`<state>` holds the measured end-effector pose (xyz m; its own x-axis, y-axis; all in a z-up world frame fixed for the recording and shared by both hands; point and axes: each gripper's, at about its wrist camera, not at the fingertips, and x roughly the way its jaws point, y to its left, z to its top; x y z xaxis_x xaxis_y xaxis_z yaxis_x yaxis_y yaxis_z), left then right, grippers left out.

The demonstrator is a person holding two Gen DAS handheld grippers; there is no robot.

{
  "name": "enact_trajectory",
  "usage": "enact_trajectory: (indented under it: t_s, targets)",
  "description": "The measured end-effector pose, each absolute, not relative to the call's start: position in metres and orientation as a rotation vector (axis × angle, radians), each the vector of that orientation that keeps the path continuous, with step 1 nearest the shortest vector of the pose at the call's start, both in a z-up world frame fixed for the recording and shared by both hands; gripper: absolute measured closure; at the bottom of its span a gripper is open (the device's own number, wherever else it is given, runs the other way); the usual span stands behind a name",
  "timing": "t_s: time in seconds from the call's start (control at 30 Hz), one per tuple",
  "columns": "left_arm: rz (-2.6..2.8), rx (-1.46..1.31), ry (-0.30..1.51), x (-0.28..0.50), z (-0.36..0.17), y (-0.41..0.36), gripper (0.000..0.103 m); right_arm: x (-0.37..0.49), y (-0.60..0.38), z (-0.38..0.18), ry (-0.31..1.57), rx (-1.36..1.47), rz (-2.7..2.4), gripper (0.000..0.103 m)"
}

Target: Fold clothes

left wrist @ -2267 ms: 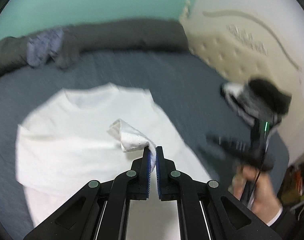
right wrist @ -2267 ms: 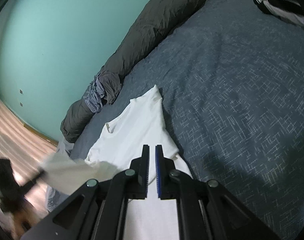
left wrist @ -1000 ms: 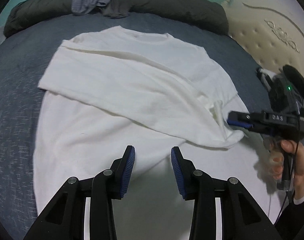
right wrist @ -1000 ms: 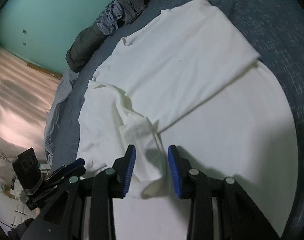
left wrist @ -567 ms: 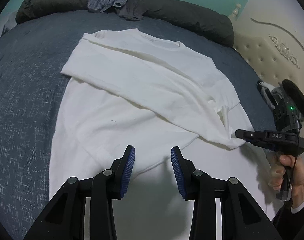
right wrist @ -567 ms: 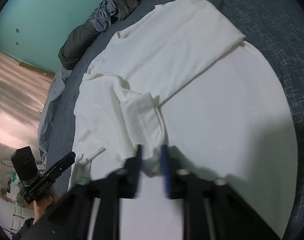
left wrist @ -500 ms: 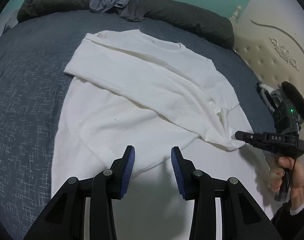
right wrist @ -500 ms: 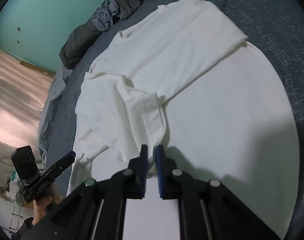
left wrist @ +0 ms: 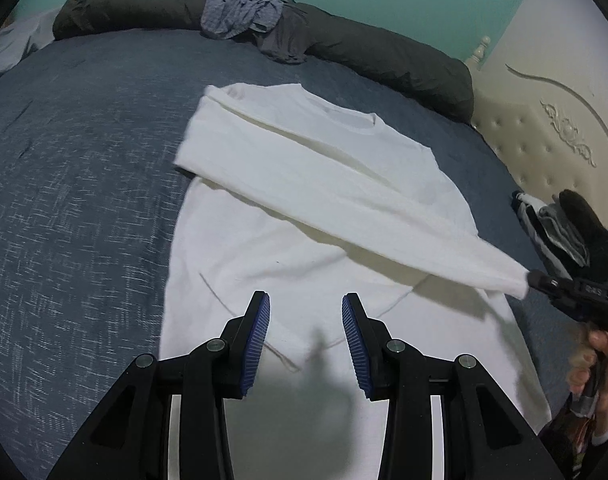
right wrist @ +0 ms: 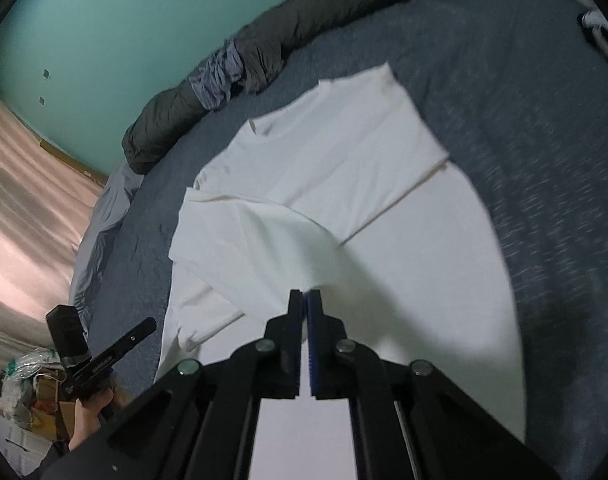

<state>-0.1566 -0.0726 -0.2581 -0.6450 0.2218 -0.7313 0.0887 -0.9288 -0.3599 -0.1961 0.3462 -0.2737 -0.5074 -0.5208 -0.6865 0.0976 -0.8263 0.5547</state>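
Note:
A white T-shirt (left wrist: 304, 184) lies spread on the blue bedcover (left wrist: 64, 160), one side folded in over the chest. My right gripper (right wrist: 306, 300) is shut on the end of the shirt's other sleeve (right wrist: 264, 248). In the left wrist view the right gripper (left wrist: 534, 280) holds that sleeve (left wrist: 444, 248) lifted and stretched taut off to the right, casting a shadow on the shirt. My left gripper (left wrist: 306, 316) hovers open above the shirt's lower half with nothing between its blue pads (left wrist: 258, 324). It shows in the right wrist view at the bed's left edge, the left gripper (right wrist: 150, 324) in a hand.
A rolled dark grey duvet (left wrist: 384, 56) lines the far side of the bed, with a crumpled blue-grey garment (left wrist: 240, 12) on it. A cream padded headboard (left wrist: 552, 120) stands right, near a black and white clothes pile (left wrist: 556, 220). Clutter (right wrist: 24, 376) lies beside the bed.
The right gripper has closed on the sleeve end and risen, pulling the crumpled sleeve out straight and taut. The left gripper has drifted back from the shirt, still open.

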Motion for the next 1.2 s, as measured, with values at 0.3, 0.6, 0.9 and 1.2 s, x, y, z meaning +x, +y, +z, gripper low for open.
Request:
enact_trajectory:
  t_s: [0.3, 0.6, 0.9, 1.2]
  targets:
    - [2.771, -1.36, -0.569, -0.169, -0.262, -0.105, 0.062, -0.166, 0.36, -0.285, -0.694, 1.305, -2.391, 0.101]
    - [2.822, -1.427, -0.458, -0.219, -0.264, -0.129, 0.062, -0.162, 0.382, -0.263, -0.678, 1.202, -2.484, 0.102]
    - [2.83, -1.442, -0.411, -0.236, -0.268, -0.136, 0.062, -0.202, 0.367, -0.302, -0.606, 1.376, -2.369, 0.093]
    - [2.828, -1.447, -0.441, -0.234, -0.273, -0.144, 0.062, -0.224, 0.331, -0.34, -0.349, 1.504, -2.305, 0.078]
